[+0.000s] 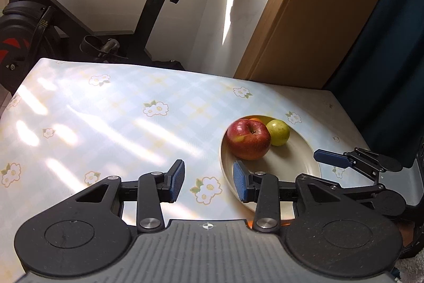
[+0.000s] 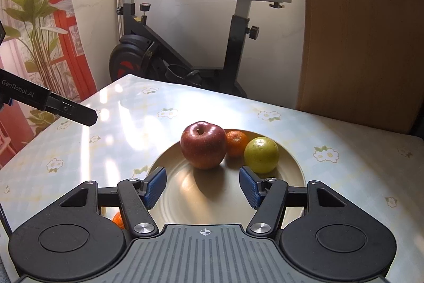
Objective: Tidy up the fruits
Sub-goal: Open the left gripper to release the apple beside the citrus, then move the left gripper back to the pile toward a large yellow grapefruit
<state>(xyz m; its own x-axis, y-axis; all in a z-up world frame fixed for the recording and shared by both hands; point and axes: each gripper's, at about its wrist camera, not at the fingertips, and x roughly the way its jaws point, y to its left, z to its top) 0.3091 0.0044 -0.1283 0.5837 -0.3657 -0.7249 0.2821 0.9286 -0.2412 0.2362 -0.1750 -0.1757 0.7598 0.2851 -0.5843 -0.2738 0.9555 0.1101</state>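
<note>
A red apple (image 2: 203, 144), a small orange (image 2: 235, 143) and a green-yellow fruit (image 2: 261, 155) sit together on a cream plate (image 2: 175, 192). The same apple (image 1: 248, 139), green-yellow fruit (image 1: 278, 132) and plate (image 1: 299, 161) show in the left wrist view, the orange mostly hidden behind the apple. My right gripper (image 2: 202, 186) is open and empty over the plate's near half, just short of the apple. My left gripper (image 1: 209, 181) is open and empty at the plate's left rim. Another orange (image 2: 118, 220) peeks out under the right gripper's left arm.
The table has a pale checked cloth with flowers (image 1: 106, 118). An exercise bike (image 2: 185, 44) stands behind the table. A wooden panel (image 2: 357, 31) is at the back right. The right gripper's fingers (image 1: 334, 158) show at the right of the left wrist view.
</note>
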